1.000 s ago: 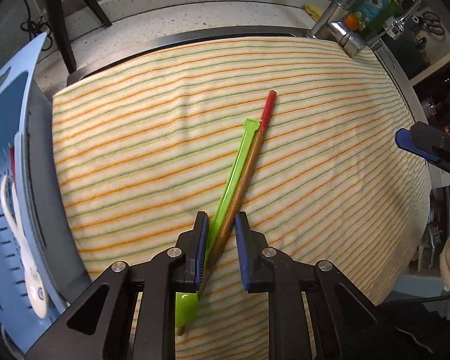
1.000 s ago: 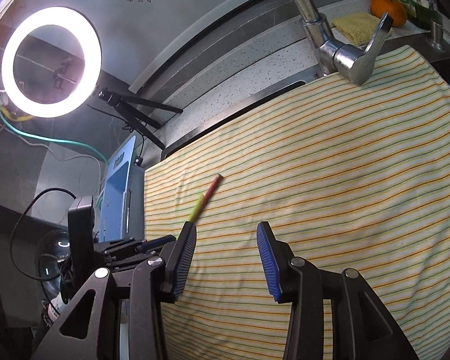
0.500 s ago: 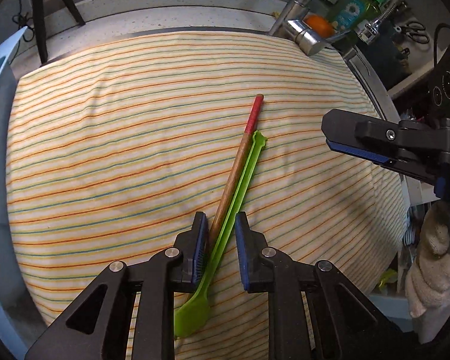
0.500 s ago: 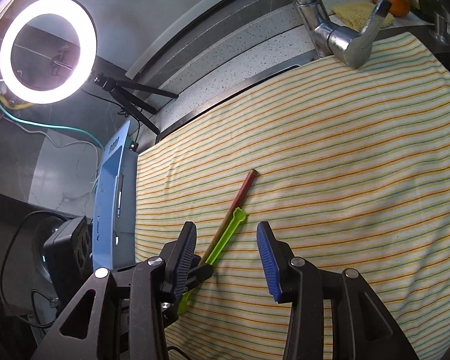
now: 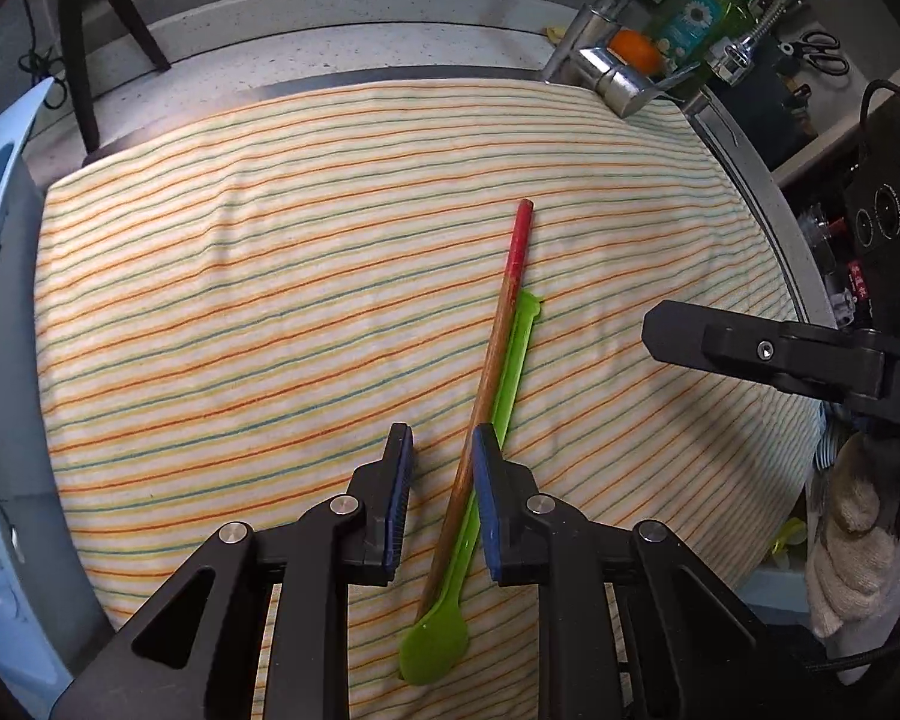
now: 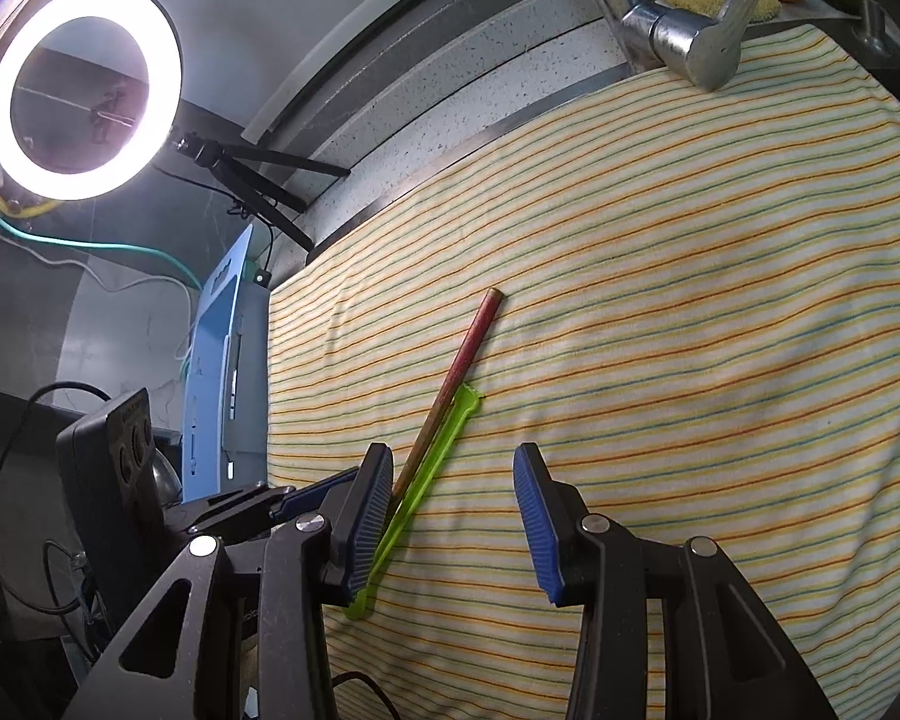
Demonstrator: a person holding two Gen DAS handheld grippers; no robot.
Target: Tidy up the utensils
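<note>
A wooden utensil with a red end (image 5: 498, 330) and a green plastic spoon (image 5: 510, 360) lie side by side on the striped cloth (image 5: 240, 300). My left gripper (image 5: 442, 450) points steeply down astride both handles with its jaws narrowly apart. The right pad touches the wooden handle, and a strip of cloth shows beside the left pad. The spoon's bowl (image 5: 432, 648) shows below the fingers. My right gripper (image 6: 453, 480) hovers open and empty just right of the wooden utensil (image 6: 450, 378) and the green spoon (image 6: 432, 462). One of its fingers (image 5: 690, 333) reaches in from the right.
The cloth covers the sink, with the tap (image 5: 606, 72) at its far edge and an orange (image 5: 630, 51) and soap bottle (image 5: 696, 18) behind it. A blue dish rack (image 5: 0, 300) stands at the left. A ring light (image 6: 84, 90) on a tripod stands behind the rack.
The two utensils slid right across the cloth with my left gripper, away from the blue rack. The green spoon went from left of the wooden handle to its right. The right gripper kept still.
</note>
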